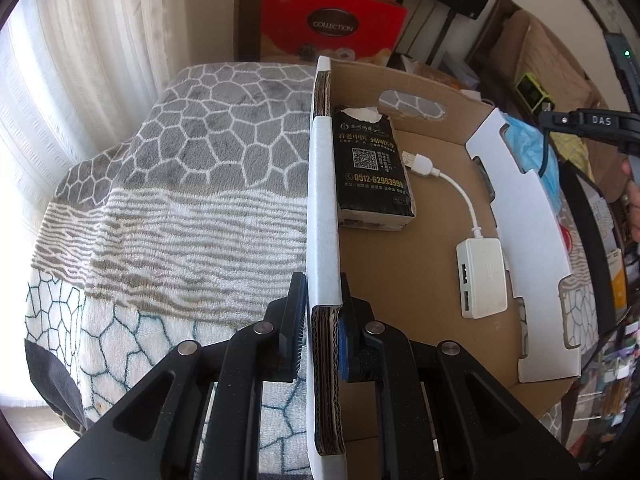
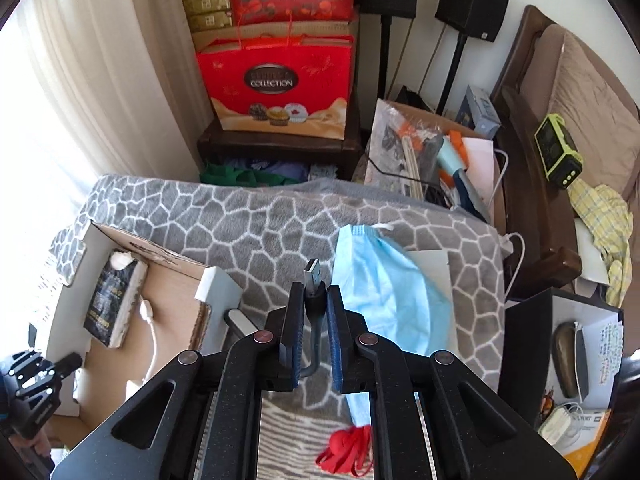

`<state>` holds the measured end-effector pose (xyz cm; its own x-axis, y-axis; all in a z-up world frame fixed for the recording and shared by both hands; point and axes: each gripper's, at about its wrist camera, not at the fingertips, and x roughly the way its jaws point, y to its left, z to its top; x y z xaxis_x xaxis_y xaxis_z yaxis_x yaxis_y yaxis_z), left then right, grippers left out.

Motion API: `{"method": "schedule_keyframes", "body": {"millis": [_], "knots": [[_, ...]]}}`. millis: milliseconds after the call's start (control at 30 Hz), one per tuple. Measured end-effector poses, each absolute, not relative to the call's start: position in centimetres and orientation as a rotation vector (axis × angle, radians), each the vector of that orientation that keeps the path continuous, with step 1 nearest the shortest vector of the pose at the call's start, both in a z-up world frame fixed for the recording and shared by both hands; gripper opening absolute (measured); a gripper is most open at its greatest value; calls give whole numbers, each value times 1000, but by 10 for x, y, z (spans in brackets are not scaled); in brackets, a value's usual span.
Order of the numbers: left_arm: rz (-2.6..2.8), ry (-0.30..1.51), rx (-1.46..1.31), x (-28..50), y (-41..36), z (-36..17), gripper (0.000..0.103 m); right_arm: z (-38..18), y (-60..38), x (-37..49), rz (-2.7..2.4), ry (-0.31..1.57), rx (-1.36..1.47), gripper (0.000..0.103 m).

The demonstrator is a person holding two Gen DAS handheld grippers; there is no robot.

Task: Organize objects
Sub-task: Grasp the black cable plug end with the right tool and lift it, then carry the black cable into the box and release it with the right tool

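A shallow cardboard box (image 1: 404, 264) lies on a grey patterned blanket (image 1: 180, 200). My left gripper (image 1: 322, 300) is shut on the box's left wall (image 1: 322, 216). Inside lie a black tissue pack (image 1: 372, 168) and a white USB hub (image 1: 482, 276) with its cable. In the right wrist view, my right gripper (image 2: 314, 292) is shut on a dark USB cable (image 2: 313, 280), plug pointing up and away, lifted above the blanket (image 2: 280, 216). A blue face mask (image 2: 384, 292) lies just right of it. The box (image 2: 172, 280) sits at the left.
A red string bundle (image 2: 346, 450) lies on the blanket under the right gripper. Red gift bags (image 2: 276, 80) stand on a dark stool behind. Clutter, speakers and a sofa fill the right. A curtain (image 1: 80, 60) hangs at the left.
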<state>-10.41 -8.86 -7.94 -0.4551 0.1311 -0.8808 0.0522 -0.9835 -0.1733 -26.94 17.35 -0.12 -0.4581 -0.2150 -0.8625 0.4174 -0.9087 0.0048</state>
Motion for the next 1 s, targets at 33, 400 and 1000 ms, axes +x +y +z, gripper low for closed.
{"method": "schedule_keyframes", "body": {"millis": [33,400,1000], "knots": [[2627,-273,-1614,-104,-89,-79,12,4,175,-267,-2393,290,1358,10],[2625,-272,-1625,-106,-87,-80,12,53,177,-234,-2354,190,1276,9],[2607,-335,-1629,-104,-90,-81,13,-18,62,-171,-1965,248,1400,9]]}}
